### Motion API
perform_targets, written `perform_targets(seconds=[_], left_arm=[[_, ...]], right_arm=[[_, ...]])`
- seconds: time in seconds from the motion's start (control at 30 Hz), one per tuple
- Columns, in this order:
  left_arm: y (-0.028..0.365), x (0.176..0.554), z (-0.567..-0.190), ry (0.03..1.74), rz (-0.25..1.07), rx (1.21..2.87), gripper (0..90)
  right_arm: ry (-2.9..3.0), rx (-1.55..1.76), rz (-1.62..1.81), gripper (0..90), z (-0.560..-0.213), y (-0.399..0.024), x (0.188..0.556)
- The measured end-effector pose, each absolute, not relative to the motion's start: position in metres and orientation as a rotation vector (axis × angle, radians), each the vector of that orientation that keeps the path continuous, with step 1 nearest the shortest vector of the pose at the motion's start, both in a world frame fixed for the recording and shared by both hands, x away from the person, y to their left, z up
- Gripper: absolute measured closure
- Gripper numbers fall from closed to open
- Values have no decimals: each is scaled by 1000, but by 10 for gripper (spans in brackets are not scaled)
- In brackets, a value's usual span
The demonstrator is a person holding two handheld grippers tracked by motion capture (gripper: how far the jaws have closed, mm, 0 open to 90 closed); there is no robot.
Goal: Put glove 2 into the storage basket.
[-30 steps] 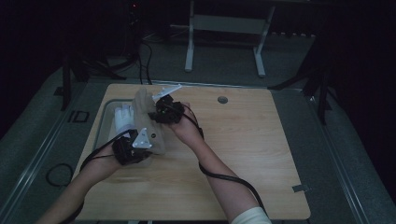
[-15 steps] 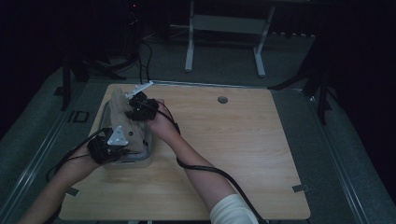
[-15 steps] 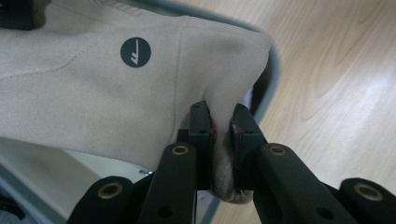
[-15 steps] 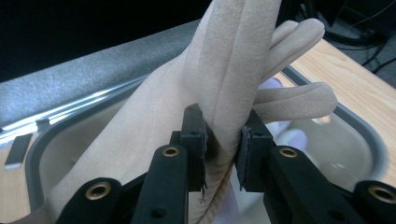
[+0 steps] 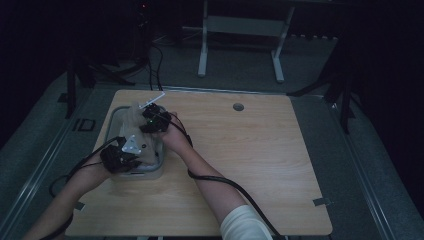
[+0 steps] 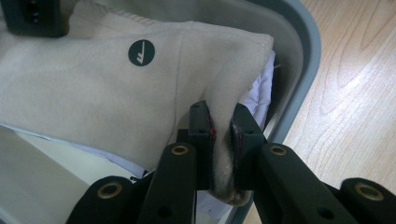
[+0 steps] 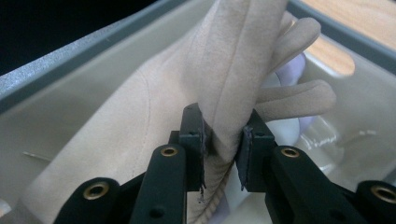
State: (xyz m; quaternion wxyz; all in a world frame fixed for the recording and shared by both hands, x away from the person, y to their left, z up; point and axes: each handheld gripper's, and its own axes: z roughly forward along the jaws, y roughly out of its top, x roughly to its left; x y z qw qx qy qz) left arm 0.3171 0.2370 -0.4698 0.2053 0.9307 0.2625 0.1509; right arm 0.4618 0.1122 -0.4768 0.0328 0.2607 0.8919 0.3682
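Since a second ago we have carried the beige glove (image 6: 116,88) leftward over the grey bin (image 5: 116,120) — left tool (image 6: 221,126) and right tool (image 7: 223,135) both pinching it — and next we lower and let go.

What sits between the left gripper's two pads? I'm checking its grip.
A bunched fold of the beige glove, pinched in the left gripper above the grey tray, in the left gripper view.

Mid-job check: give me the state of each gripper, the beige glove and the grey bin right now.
Left gripper: shut on the beige glove.
Right gripper: shut on the same glove.
Beige glove: pinched at two spots, draped over the bin.
Grey bin: on the table, open-topped.
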Motion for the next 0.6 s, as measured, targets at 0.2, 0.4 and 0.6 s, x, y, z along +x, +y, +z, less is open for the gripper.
perform_targets(seconds=[0.2,0.4,0.6], left_arm=[[238,320,-475,760,408,2578,814],[241,321,-477,771,379,2550,765],[247,320,-467,836,379,2472,525]], right_arm=[[2746,821,1120,724,-484,111,465],[2739,836,1110,492,-481,106,468],[2735,803,1139,301,-466,93,464]])
